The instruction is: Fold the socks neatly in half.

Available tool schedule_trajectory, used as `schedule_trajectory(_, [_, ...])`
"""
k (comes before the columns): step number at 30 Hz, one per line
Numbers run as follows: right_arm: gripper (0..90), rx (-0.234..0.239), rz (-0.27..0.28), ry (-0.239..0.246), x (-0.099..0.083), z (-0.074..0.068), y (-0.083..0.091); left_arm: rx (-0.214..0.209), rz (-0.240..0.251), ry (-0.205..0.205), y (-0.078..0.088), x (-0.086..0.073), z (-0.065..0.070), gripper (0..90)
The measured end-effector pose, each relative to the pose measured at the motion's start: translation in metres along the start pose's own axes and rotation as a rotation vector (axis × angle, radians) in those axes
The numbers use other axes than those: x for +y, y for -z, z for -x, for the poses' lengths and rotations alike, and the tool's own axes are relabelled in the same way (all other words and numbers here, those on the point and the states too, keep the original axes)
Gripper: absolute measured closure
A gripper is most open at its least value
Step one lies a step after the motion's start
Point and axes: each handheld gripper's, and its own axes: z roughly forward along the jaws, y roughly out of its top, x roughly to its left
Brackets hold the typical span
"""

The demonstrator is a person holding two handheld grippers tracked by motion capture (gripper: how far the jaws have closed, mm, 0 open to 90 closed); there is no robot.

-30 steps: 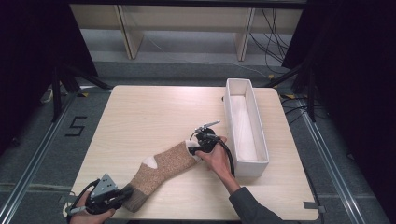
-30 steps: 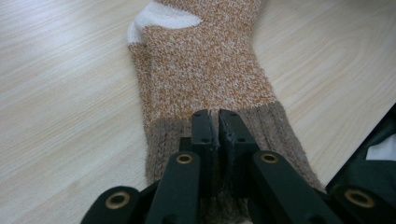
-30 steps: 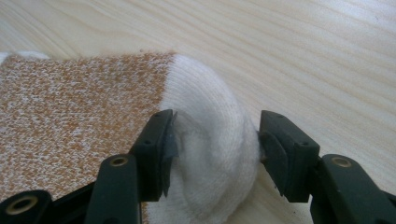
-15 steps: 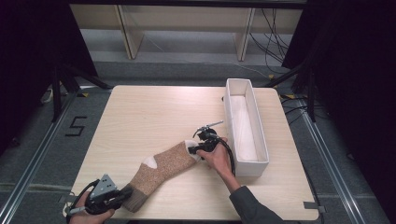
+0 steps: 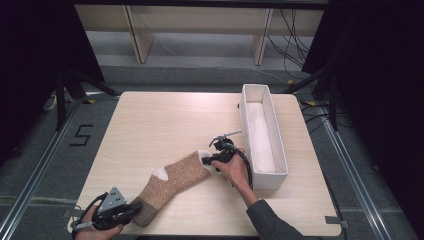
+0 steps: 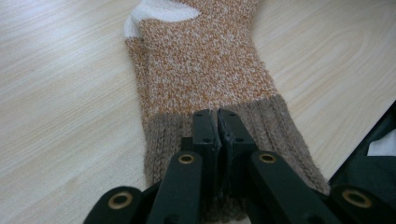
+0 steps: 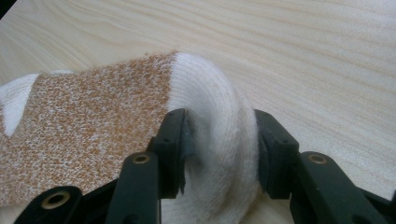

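Note:
An orange-speckled sock [image 5: 175, 177] with white heel and toe and a brown ribbed cuff lies flat and slanted on the wooden table [image 5: 165, 120]. At the near left, my left gripper [image 5: 134, 209] is shut on the cuff. In the left gripper view, that gripper [image 6: 218, 115] has its jaws together on the ribbing, and the sock [image 6: 205, 60] stretches away from them. My right gripper [image 5: 209, 160] sits at the other end. In the right gripper view, the right gripper [image 7: 219, 135] pinches the bunched white toe of the sock [image 7: 93, 107], with the fabric touching both jaws.
A long, narrow white box [image 5: 270, 177] stands along the table's right side, just right of my right hand. Its inside looks bare. Bare tabletop [image 5: 150, 130] spreads across the far and left parts. The table's front edge is close to my left hand.

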Motion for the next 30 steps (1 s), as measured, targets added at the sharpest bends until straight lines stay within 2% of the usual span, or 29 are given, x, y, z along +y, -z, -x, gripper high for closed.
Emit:
schedule_trajectory(1, [58.7,0.004,-0.005,-0.015,0.000,-0.001,0.000,0.001,0.002,0.001,0.000,0.000,0.000,85.4])
schedule_trajectory(2, [59.1,-0.001,-0.005,-0.005,0.000,-0.001,0.000,0.005,-0.001,-0.001,0.001,0.000,0.001,85.4])
schedule_trajectory(3, [60.1,0.016,-0.010,-0.037,0.000,-0.003,0.000,0.000,0.002,-0.005,0.001,0.000,0.000,85.5])
schedule_trajectory(4, [62.0,0.008,0.000,0.000,0.000,0.000,0.000,0.000,0.004,-0.005,0.001,0.000,0.000,85.5])
schedule_trajectory(6, [65.8,0.018,-0.005,-0.015,0.000,-0.001,0.000,0.010,0.004,0.001,0.002,0.001,-0.001,85.4])
schedule_trajectory(7, [69.0,0.025,0.003,-0.001,0.000,-0.001,0.000,0.010,0.003,0.000,0.003,0.000,-0.001,85.4])
schedule_trajectory(10, [71.4,0.004,-0.001,0.017,0.000,-0.004,0.002,0.013,0.008,0.006,0.002,0.000,0.000,85.6])
schedule_trajectory(11, [72.0,-0.012,-0.002,0.029,0.000,-0.006,0.002,0.006,0.002,-0.004,0.002,0.000,0.000,85.8])
schedule_trajectory(15, [72.6,-0.009,0.006,0.059,0.003,-0.007,0.003,0.005,0.005,-0.004,0.003,0.000,0.000,86.5])
schedule_trajectory(17, [72.6,-0.016,-0.004,0.046,0.003,-0.009,0.003,0.002,0.009,0.001,0.003,0.001,0.000,87.0])
schedule_trajectory(18, [72.8,-0.034,0.010,0.065,0.004,-0.010,0.004,-0.002,0.004,0.000,0.003,0.001,0.000,87.7])
schedule_trajectory(23, [72.8,-0.025,0.045,0.092,0.010,-0.012,0.010,-0.005,0.005,-0.006,0.004,0.001,0.002,89.2])
schedule_trajectory(24, [72.8,-0.026,0.036,0.093,0.011,-0.013,0.012,-0.009,0.006,-0.009,0.003,0.001,0.003,89.2])
schedule_trajectory(26, [72.8,-0.031,0.045,0.128,0.014,-0.013,0.014,-0.016,0.009,-0.014,0.003,0.002,0.003,89.3])
schedule_trajectory(27, [72.9,-0.024,0.054,0.100,0.014,-0.015,0.014,-0.002,0.005,-0.023,0.004,0.002,0.002,89.3])
schedule_trajectory(28, [72.9,-0.034,0.042,0.115,0.016,-0.015,0.016,-0.003,0.012,-0.012,0.004,0.002,0.003,89.3])
schedule_trajectory(29, [72.8,-0.040,0.030,0.092,0.017,-0.016,0.017,-0.015,0.013,-0.017,0.005,0.002,0.003,89.3])
schedule_trajectory(30, [72.9,-0.038,0.031,0.104,0.018,-0.015,0.018,-0.007,0.007,-0.016,0.006,0.003,0.004,89.4])
